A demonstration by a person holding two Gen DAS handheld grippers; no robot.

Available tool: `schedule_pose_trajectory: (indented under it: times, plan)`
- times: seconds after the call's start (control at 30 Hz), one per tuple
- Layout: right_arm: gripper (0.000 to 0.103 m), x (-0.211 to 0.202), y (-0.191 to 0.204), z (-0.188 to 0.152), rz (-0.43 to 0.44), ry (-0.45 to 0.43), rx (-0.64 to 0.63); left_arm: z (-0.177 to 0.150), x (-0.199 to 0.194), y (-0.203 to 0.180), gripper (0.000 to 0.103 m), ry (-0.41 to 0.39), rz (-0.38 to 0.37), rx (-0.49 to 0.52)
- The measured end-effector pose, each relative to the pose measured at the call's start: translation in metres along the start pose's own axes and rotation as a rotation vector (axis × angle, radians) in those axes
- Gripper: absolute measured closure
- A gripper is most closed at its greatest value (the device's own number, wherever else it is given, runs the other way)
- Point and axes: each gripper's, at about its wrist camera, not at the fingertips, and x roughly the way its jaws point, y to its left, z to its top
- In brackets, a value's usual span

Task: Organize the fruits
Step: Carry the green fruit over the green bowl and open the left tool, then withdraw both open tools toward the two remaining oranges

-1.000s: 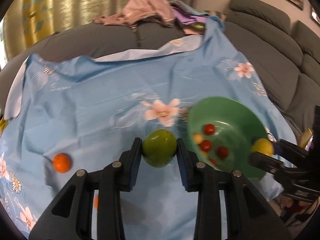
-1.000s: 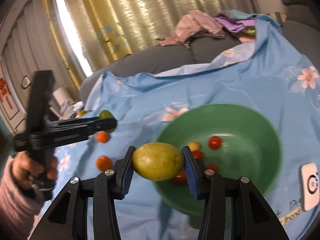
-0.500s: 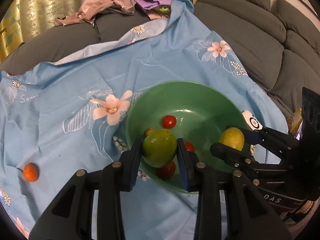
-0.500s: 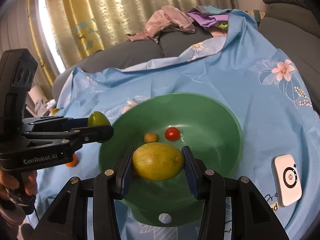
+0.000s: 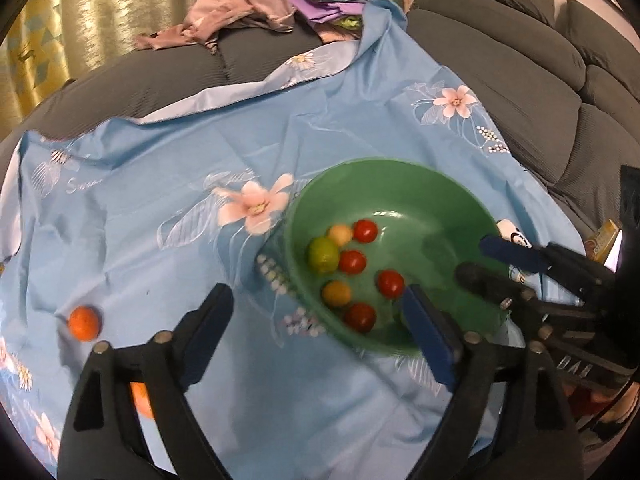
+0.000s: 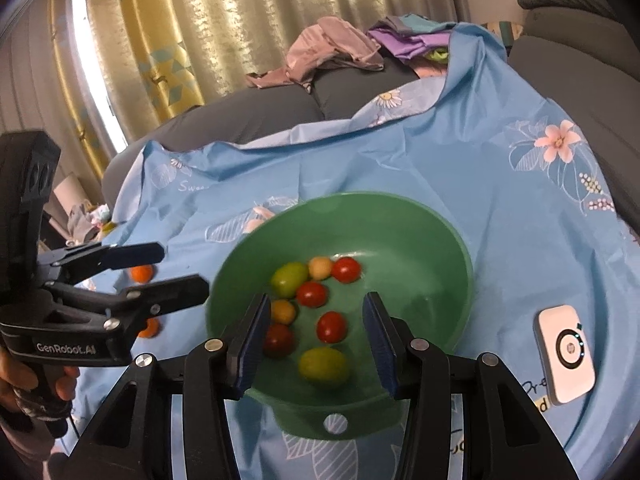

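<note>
1. Work surface: a light-blue floral sheet (image 5: pixel 168 184) is spread over a grey sofa (image 5: pixel 520 80); creases and pink flower prints are seen across it.
2. A green bowl (image 6: pixel 420 240) is set on the sheet, toward the right side in the left wrist view.
3. Bowl contents: 4 red tomatoes, 1 of them at (image 6: pixel 331 327); a green fruit (image 6: pixel 289 279) among them on the far-left side; a yellow-green fruit (image 6: pixel 324 363) at the near side; 2 small yellowish fruits also counted.
4. Left gripper (image 5: pixel 316 336): jaws are opening, spread wide, nothing is between the pads. It is held over the bowl's near-left rim.
5. Right gripper (image 6: pixel 314 340): jaws are seen apart over the bowl, nothing is clamped; the yellow-green fruit lies in the bowl below the gap, clear of both pads.
6. Still outside the bowl: an orange fruit (image 5: pixel 84 322) on the sheet at far left, well apart from the bowl; a second orange one (image 5: pixel 142 400) is partly hidden behind the left gripper's finger.
7. A white device (image 6: pixel 564 354) with a round dial lies on the sheet just right of the bowl.
8. Room: yellow-gold curtains (image 6: pixel 180 40) behind the sofa; a pile of pink and purple clothes (image 6: pixel 360 52) is left on the sofa's far end.
9. A hand (image 6: pixel 24 384) is seen on the left gripper's handle.
</note>
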Motion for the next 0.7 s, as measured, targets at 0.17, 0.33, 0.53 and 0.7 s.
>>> schedule_pose_trajectory:
  times: [0.17,0.33,0.53,0.7]
  plan:
    - [0.055,-0.018,-0.007,0.0,0.012,-0.016,0.043,-0.032,-0.024,0.024,0.007,-0.001,0.056,-0.069]
    - [0.054,-0.042,-0.014,-0.001,-0.009,-0.044,0.068,-0.084,-0.051,0.063,0.007,0.023,0.145,-0.204]
    - [0.054,-0.048,0.011,-0.006,0.03,-0.025,0.015,-0.136,-0.079,0.101,0.007,0.047,0.209,-0.356]
    - [0.054,-0.04,0.051,-0.012,0.114,0.012,-0.062,-0.165,-0.099,0.113,0.007,0.04,0.234,-0.42]
